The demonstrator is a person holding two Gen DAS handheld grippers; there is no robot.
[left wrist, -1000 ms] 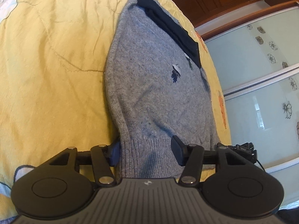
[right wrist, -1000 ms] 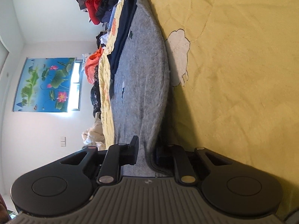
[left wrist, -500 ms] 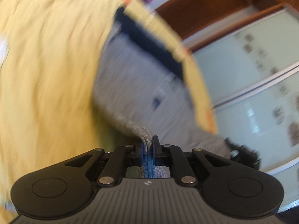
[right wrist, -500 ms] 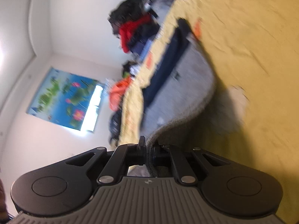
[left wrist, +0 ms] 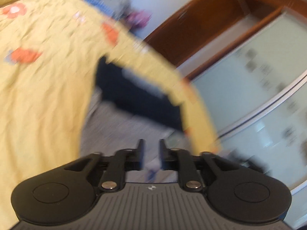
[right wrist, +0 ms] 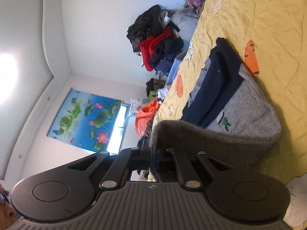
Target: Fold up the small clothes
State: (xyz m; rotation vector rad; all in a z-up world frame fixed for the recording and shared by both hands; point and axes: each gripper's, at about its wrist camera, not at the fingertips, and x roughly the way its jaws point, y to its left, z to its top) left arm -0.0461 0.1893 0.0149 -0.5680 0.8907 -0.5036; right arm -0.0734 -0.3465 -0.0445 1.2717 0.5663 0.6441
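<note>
A grey knit sweater (right wrist: 247, 113) with a navy upper part (right wrist: 214, 82) lies on the yellow bedspread (right wrist: 268, 28). My right gripper (right wrist: 153, 159) is shut on the sweater's ribbed hem, which is lifted and curls over towards the navy part. In the blurred left wrist view the sweater (left wrist: 124, 128) lies below my left gripper (left wrist: 151, 149), whose jaws stand a little apart with nothing between them.
A pile of dark and red clothes (right wrist: 155, 44) sits past the bed's far edge, with an orange bag (right wrist: 145, 115) beside it. Frosted sliding wardrobe doors (left wrist: 259, 95) and a wooden door (left wrist: 191, 25) stand beyond the bed's side edge.
Both grippers shut on the hem and lifted it forward over the sweater. The left gripper has since opened and let go; the right still holds the hem.
</note>
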